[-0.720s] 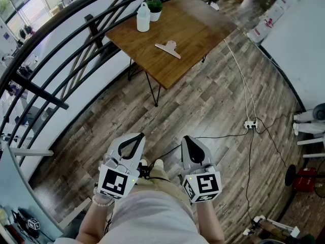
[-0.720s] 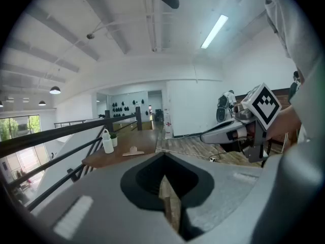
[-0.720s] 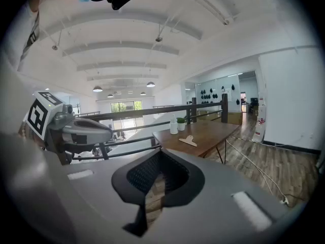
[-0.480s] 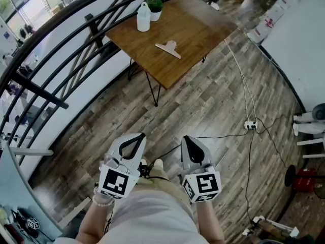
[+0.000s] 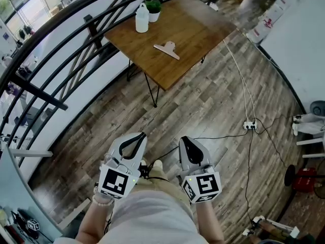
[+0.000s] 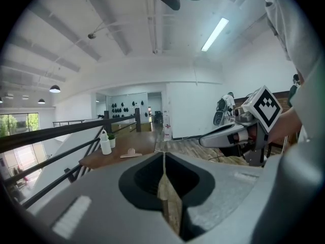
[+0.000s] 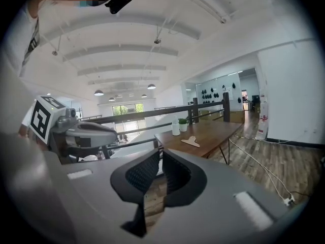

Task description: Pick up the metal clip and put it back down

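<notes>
The metal clip [image 5: 166,49] lies flat on the wooden table [image 5: 188,32], far ahead of both grippers. It also shows small in the left gripper view as the clip [image 6: 132,153] and in the right gripper view as the clip [image 7: 191,142]. My left gripper [image 5: 138,136] and right gripper [image 5: 184,140] are held side by side close to the person's body, above the floor. Both are shut with nothing between the jaws. The left gripper's tips [image 6: 163,154] meet; the right gripper's tips [image 7: 160,154] show only a thin slit.
A white bottle [image 5: 142,17] and a small potted plant [image 5: 153,9] stand at the table's far corner. A black railing [image 5: 66,39] runs along the left. A power strip [image 5: 250,124] with cables lies on the plank floor to the right.
Almost nothing: the view has shifted slightly and the right gripper has edged a little to the left. Both grippers stay shut and the clip has not moved.
</notes>
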`<state>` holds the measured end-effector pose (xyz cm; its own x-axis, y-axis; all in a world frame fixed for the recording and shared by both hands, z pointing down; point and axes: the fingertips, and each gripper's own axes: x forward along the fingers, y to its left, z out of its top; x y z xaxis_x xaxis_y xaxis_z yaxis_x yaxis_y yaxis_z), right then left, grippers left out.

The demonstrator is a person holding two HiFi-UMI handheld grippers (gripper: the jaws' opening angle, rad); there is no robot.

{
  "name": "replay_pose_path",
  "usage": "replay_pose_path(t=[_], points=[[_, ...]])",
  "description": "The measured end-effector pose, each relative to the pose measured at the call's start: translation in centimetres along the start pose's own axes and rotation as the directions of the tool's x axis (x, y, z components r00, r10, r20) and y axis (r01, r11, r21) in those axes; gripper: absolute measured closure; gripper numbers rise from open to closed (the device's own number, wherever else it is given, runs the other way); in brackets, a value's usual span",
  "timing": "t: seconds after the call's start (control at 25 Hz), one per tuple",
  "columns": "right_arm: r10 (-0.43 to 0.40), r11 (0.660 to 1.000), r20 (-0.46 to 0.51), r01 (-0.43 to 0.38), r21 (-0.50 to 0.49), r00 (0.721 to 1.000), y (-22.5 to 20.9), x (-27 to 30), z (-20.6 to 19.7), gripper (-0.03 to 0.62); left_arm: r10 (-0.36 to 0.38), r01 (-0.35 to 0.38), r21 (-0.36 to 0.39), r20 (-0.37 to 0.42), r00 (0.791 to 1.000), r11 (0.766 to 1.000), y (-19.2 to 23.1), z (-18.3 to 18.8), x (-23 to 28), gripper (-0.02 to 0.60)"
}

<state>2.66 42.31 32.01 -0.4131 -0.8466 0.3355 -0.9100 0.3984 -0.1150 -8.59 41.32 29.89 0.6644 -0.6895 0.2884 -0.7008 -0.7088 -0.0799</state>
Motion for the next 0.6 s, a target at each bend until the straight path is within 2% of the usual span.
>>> replay_pose_path(t=[0.12, 0.2, 0.36, 0.6], points=[[0.023, 1.0, 0.01, -0.023, -0.004, 1.0, 0.3, 0.1, 0.2, 0.49, -0.006, 0.006, -0.03, -0.006, 1.0, 1.0, -0.3, -0.3, 0.3, 0.486], [0.031, 1.0, 0.012, -0.031, -0.001, 0.999, 0.3, 0.1, 0.3, 0.445, -0.012, 0.012, -0.035, -0.007, 1.0, 0.999, -0.5, -0.4, 0.5, 0.462], [0.033, 0.999, 0.01, -0.033, 0.011, 0.999, 0.0, -0.2, 0.2, 0.43, -0.004, 0.004, -0.017, 0.001, 1.0, 1.0, -0.7, 0.1, 0.7, 0.454], [0.058, 0.998, 0.014, -0.058, 0.013, 0.998, -1.1, -0.4, 0.3, 0.425, 0.033, -0.033, -0.037, 0.005, 0.999, 0.999, -0.9, 0.5, 1.1, 0.454]])
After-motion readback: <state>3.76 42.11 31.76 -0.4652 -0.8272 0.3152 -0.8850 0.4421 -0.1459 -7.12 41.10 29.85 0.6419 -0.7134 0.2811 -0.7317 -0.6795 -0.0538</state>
